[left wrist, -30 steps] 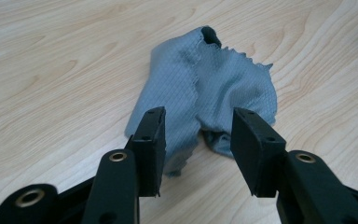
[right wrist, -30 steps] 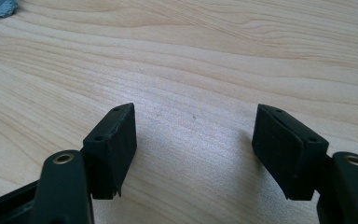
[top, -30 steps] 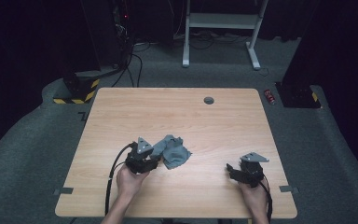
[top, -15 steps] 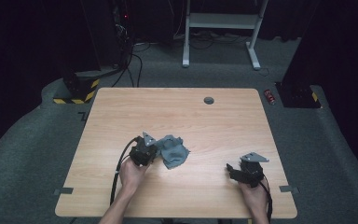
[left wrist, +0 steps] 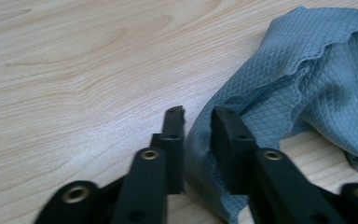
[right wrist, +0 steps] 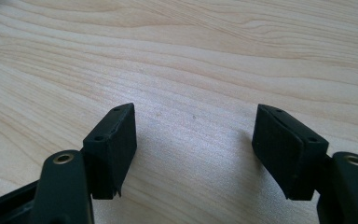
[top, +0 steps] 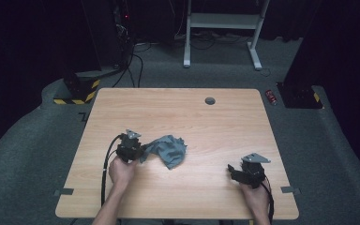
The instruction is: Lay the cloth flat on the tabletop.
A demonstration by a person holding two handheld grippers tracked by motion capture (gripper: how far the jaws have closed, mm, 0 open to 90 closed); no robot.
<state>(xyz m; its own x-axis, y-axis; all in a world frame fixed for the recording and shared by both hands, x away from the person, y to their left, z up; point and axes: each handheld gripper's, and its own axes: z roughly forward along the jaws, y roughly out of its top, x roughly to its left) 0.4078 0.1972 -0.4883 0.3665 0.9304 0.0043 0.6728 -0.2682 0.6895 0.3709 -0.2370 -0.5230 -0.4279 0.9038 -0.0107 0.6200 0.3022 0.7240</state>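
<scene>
The cloth (top: 168, 150) lay crumpled on the table (top: 215, 122), a little toward seven o'clock of the centre, and in the left gripper view it showed a quilted diamond weave with a wavy hemmed edge (left wrist: 307, 70). It looked light, soft and limp, the sort of thing that would sag and drag rather than keep a shape, and would not slip much on the wood; nothing about it seemed fragile. The best hold, I judged, was a hem or corner, where a single layer could be pinched cleanly and the rest would trail open. The left gripper (top: 132, 149) sat at the cloth's nine o'clock side, and its jaws stood narrowly parted with a fold of the edge running between them; the fabric touched the inner face of the one at three o'clock, while a sliver of gap showed beside the other, so the fold looked gathered between them rather than firmly clamped. The right gripper (top: 243, 172) rested well apart from the cloth, toward four o'clock of it near the table's front edge, its jaws spread wide over bare wood in its own view (right wrist: 193, 140), holding and touching nothing
</scene>
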